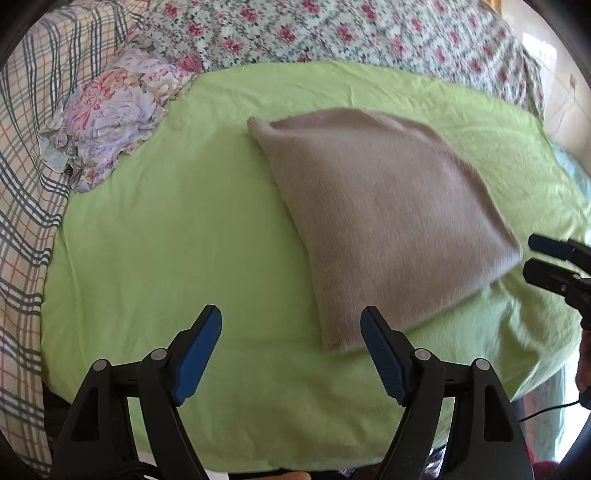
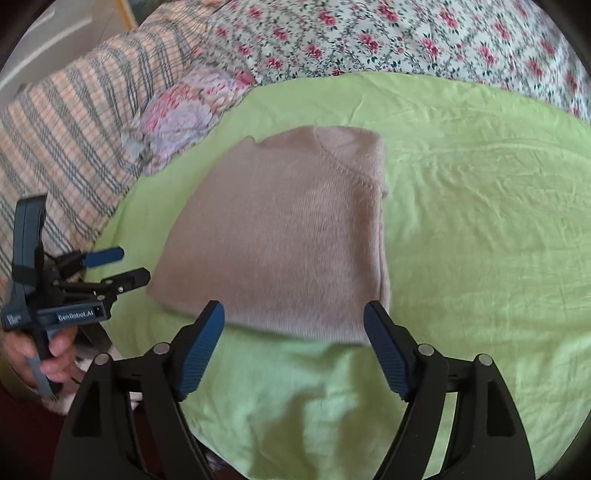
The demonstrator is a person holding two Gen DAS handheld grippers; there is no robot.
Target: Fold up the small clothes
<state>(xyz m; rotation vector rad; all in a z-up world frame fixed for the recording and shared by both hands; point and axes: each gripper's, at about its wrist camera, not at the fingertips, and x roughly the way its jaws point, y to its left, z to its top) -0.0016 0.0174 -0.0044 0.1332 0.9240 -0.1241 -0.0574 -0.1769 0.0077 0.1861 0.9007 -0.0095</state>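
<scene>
A beige knit garment (image 1: 384, 218) lies folded into a flat rectangle on the light green sheet (image 1: 166, 240). It also shows in the right wrist view (image 2: 280, 236). My left gripper (image 1: 291, 350) is open and empty, hovering just short of the garment's near corner. It shows at the left of the right wrist view (image 2: 125, 266), beside the garment's left edge. My right gripper (image 2: 293, 339) is open and empty, just above the garment's near edge. It shows at the right edge of the left wrist view (image 1: 532, 258), next to the garment's right corner.
A crumpled purple and pink floral cloth (image 1: 114, 118) lies at the sheet's far left corner. A plaid blanket (image 1: 22, 184) covers the left side. A rose-print bedcover (image 1: 332, 33) lies behind the sheet. The sheet's front edge (image 1: 258, 465) drops off near me.
</scene>
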